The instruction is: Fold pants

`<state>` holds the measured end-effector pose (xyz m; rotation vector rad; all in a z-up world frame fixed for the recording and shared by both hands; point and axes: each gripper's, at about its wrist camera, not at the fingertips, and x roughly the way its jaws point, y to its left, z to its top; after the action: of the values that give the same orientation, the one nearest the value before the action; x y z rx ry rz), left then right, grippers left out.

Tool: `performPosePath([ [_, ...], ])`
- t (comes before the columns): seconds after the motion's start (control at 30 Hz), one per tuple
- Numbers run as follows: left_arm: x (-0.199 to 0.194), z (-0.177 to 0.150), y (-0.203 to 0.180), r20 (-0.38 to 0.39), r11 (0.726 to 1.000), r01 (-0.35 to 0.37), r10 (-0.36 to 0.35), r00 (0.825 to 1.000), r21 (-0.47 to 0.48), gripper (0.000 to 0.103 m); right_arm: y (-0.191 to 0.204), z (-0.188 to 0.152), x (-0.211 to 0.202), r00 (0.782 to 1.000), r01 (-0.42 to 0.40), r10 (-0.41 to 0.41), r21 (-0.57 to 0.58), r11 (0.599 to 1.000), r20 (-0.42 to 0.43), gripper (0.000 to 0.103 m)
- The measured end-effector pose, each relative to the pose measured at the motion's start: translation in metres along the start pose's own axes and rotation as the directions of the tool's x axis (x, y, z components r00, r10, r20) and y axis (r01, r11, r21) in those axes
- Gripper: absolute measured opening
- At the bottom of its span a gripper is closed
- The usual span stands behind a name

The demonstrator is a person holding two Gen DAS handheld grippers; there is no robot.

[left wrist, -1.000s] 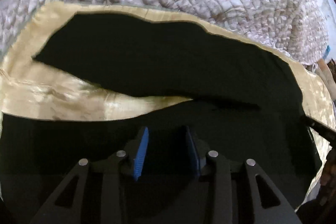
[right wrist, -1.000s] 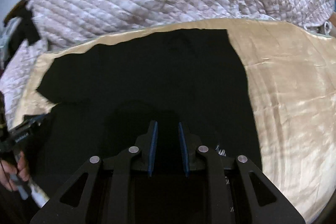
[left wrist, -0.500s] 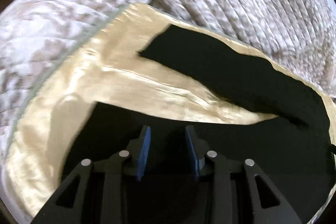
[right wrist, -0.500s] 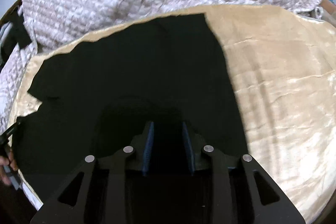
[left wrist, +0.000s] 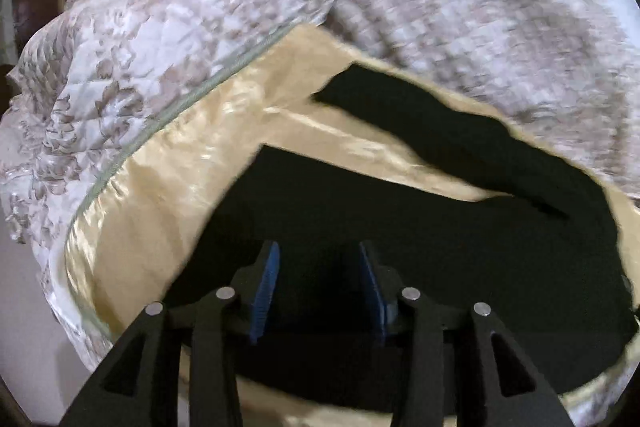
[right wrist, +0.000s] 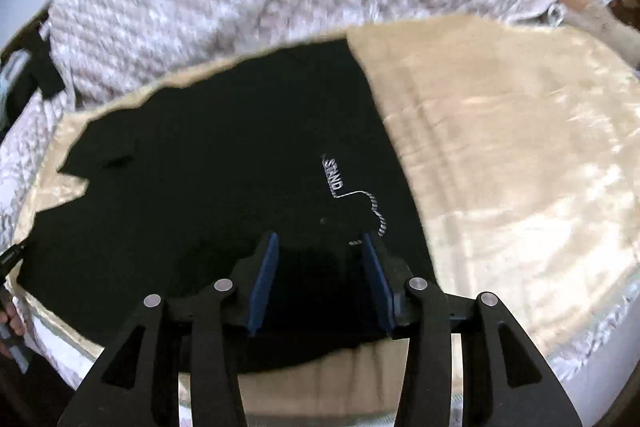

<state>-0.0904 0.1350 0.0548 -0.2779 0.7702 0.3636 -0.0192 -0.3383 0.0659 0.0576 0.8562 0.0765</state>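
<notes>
black pants, white print "STAND"

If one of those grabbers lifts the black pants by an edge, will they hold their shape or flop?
Probably flop: the black pants lie flat and thin on the gold sheet, legs splayed apart. They look light. On that shiny sheet they may slide when tugged.

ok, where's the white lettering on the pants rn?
Right wrist view: the white lettering sits on the black pants near their right edge, beside the cream sheet, just ahead of the right claw, whose jaws are opening.
</notes>
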Motion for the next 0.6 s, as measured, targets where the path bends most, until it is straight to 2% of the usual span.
performPosePath([
  [0.07, -0.009, -0.014, -0.013, 0.004, 0.998, 0.047, -0.047, 0.999, 0.042, 0.048, 0.000, -0.014, -0.011, 1.000, -0.016, 0.016, 0.012, 1.000, 0.013, 0.044],
  [0.17, 0.001, -0.029, -0.034, -0.075, 0.992, 0.088, -0.081, 0.994, 0.096, 0.048, -0.001, -0.030, 0.000, 0.998, 0.027, -0.026, 0.007, 1.000, -0.057, 0.042],
  [0.23, -0.002, -0.028, -0.044, -0.053, 0.988, 0.091, -0.085, 0.995, 0.128, 0.048, 0.004, -0.026, -0.011, 0.999, 0.039, -0.040, -0.010, 0.999, -0.021, 0.042],
  [0.33, -0.008, -0.024, -0.048, -0.024, 0.983, 0.130, -0.128, 0.991, 0.130, 0.048, 0.010, -0.018, -0.028, 0.998, 0.030, -0.029, -0.022, 0.999, 0.060, 0.042],
  [0.4, -0.003, -0.024, -0.052, -0.038, 0.982, 0.128, -0.124, 0.992, 0.136, 0.048, 0.013, -0.015, -0.031, 0.996, 0.021, -0.019, -0.022, 1.000, 0.086, 0.042],
  [0.5, 0.008, -0.021, -0.052, -0.058, 0.988, 0.101, -0.095, 0.994, 0.114, 0.048, 0.018, -0.009, -0.024, 0.997, 0.004, -0.002, -0.022, 1.000, 0.071, 0.042],
  [0.57, 0.012, -0.023, -0.050, -0.073, 0.993, 0.061, -0.053, 0.996, 0.106, 0.048, 0.020, -0.009, -0.013, 0.999, 0.015, -0.013, -0.031, 0.999, 0.042, 0.042],
  [0.6, 0.013, -0.024, -0.050, -0.075, 0.993, 0.053, -0.045, 0.996, 0.109, 0.048, 0.019, -0.011, -0.004, 0.999, 0.046, -0.046, -0.036, 0.998, -0.001, 0.042],
])
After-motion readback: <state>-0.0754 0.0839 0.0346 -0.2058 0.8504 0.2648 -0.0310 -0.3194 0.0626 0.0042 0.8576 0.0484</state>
